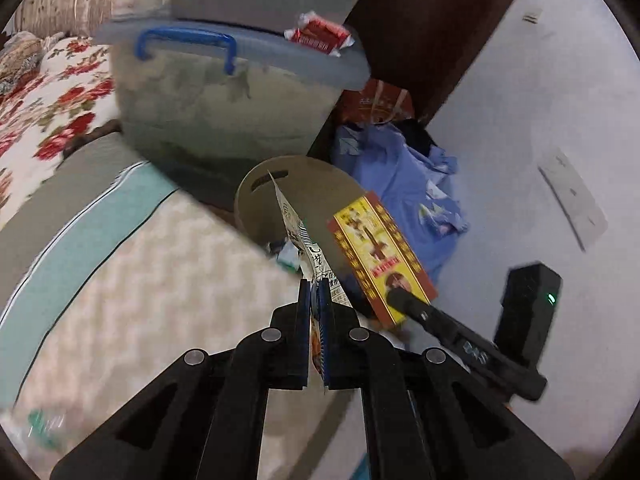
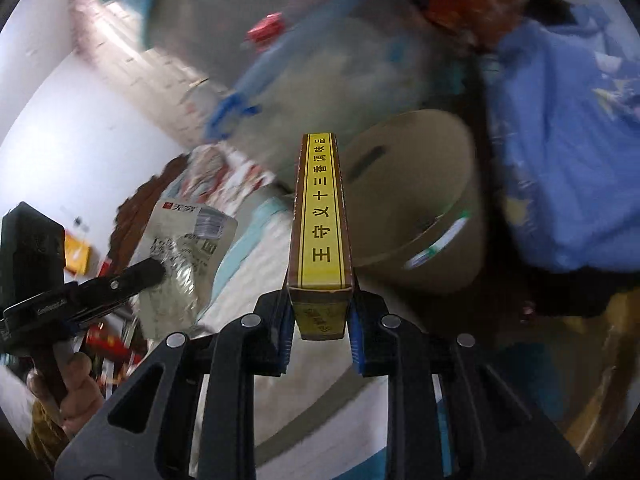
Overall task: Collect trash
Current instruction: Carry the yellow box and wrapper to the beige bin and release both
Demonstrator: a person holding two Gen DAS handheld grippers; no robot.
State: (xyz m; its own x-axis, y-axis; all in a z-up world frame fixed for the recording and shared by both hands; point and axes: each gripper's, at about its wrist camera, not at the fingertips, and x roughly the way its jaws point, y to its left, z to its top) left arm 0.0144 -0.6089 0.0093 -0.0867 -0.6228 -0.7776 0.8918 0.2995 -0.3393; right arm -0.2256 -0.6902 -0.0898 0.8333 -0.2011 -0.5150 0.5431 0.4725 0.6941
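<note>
The bed (image 1: 132, 264) fills the lower left of the left wrist view, with a quilted white cover edged in teal and a red-flowered blanket (image 1: 52, 112) at its far end. Past the bed's edge stands a clear storage bin (image 1: 224, 112) with a blue handle on its lid; a crumpled red wrapper (image 1: 320, 36) lies on the lid's far corner. A heap of blue cloth (image 1: 404, 184) lies on the floor beside it. Between bed edge and cloth stands a tan bucket (image 1: 304, 176) with a slot in its wall; scraps show inside.

The right gripper (image 2: 320, 320) is clenched on a yellow box (image 2: 320, 216), its fingers pressing both broad faces, the box pointing toward the bucket's mouth. The narrow side reads 王守义十三香调味品. In the left wrist view the box hangs just beside the bucket rim.

The left gripper (image 1: 316, 304) is clenched on a flat printed packet (image 1: 298, 236), seen edge-on, reaching over the bucket's opening. From the right wrist view the packet is a crinkled clear pouch with a barcode and a small red label; its writing is too blurred to read.
</note>
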